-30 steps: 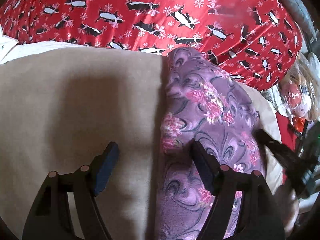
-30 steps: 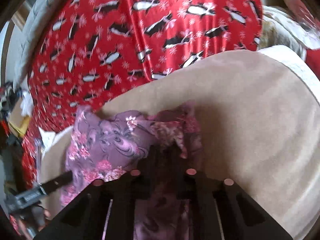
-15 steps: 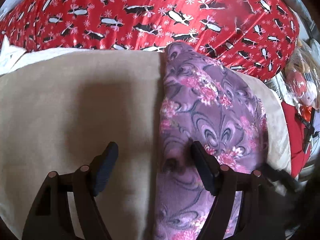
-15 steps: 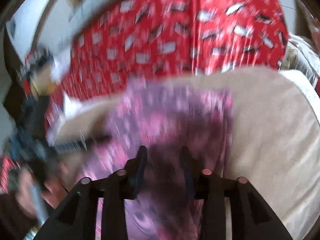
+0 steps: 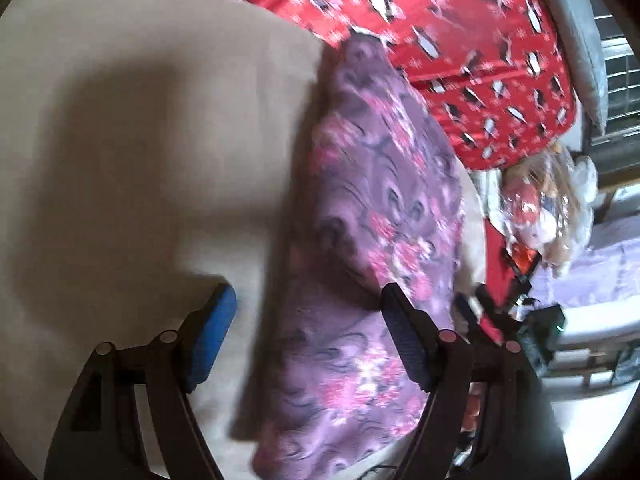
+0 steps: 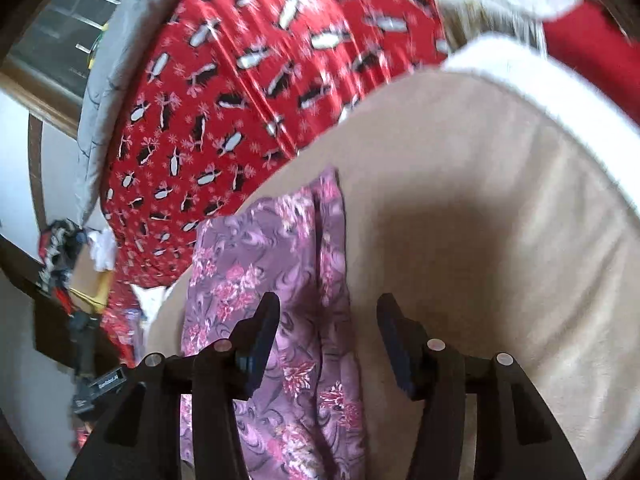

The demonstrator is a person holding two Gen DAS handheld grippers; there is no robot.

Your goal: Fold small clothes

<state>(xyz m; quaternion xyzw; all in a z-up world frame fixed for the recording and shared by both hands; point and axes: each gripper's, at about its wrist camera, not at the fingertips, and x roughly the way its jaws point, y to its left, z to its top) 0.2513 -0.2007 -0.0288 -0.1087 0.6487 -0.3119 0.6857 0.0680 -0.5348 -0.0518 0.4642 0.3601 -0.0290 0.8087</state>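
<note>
A purple floral garment (image 5: 384, 208) lies folded as a long narrow strip on a beige padded surface (image 5: 140, 140). My left gripper (image 5: 310, 332) stands open over the strip's near left edge, its right finger (image 5: 404, 340) above the cloth and its left one over bare beige; nothing is pinched. In the right wrist view the same garment (image 6: 272, 264) runs away from me. My right gripper (image 6: 326, 336) is opening, with the strip's right edge lying loose between the fingers and the pads off it. The right gripper's tip (image 5: 468, 308) shows at the garment's right side.
A red blanket with penguins (image 5: 460, 20) (image 6: 260, 80) lies bunched behind the beige surface. Plastic-wrapped toys (image 5: 540, 208) and a grey cushion (image 5: 576, 40) sit to the right. Clutter (image 6: 60, 248) is stacked by the wall on the left of the right wrist view.
The right gripper, shut on a bunch of the purple cloth a second ago, has opened and let it go. The garment now lies flat. Both views have shifted sideways and tilted.
</note>
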